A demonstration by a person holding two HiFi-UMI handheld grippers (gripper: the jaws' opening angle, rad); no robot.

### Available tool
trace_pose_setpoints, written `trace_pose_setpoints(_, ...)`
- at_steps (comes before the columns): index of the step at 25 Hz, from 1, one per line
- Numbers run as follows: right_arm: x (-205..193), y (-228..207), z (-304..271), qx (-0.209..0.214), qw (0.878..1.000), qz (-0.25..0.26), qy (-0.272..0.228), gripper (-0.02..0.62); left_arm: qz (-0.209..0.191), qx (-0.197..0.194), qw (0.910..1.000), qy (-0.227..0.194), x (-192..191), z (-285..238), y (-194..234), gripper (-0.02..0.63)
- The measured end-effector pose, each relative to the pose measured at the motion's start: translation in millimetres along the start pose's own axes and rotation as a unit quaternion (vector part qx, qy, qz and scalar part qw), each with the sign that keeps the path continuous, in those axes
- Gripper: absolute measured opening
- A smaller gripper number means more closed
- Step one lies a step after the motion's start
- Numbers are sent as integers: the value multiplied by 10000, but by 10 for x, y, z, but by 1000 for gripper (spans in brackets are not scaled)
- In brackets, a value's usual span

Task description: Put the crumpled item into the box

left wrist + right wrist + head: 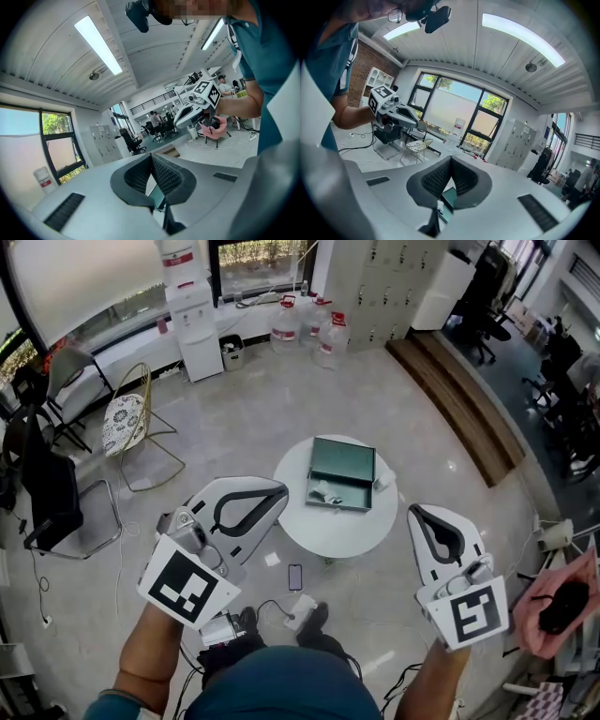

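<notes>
Left tool, right tool closed, empty.

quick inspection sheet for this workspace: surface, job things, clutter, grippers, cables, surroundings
surface: round white table, holding the box.
job's things: open dark green box on the table; pale crumpled item appears to lie inside it.
clutter: dark phone and white block on the floor.
grippers: left gripper and right gripper both shut, empty, held short of the table.
cables: thin black cable on the floor near the feet.
surroundings: white water dispenser, clear water bottles, wire chair.
</notes>
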State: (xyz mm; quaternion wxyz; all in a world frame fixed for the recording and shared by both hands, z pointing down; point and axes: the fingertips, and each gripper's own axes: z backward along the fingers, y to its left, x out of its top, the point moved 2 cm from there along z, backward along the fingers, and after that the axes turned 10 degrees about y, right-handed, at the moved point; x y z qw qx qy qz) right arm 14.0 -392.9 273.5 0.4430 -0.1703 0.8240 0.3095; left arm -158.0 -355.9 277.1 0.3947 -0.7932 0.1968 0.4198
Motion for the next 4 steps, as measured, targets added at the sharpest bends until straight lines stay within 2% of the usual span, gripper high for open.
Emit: trace_pose_setpoints(4,66,126,122,13,10000,18,-9,37,-34,-3,10000,-12,52,162,-73,18)
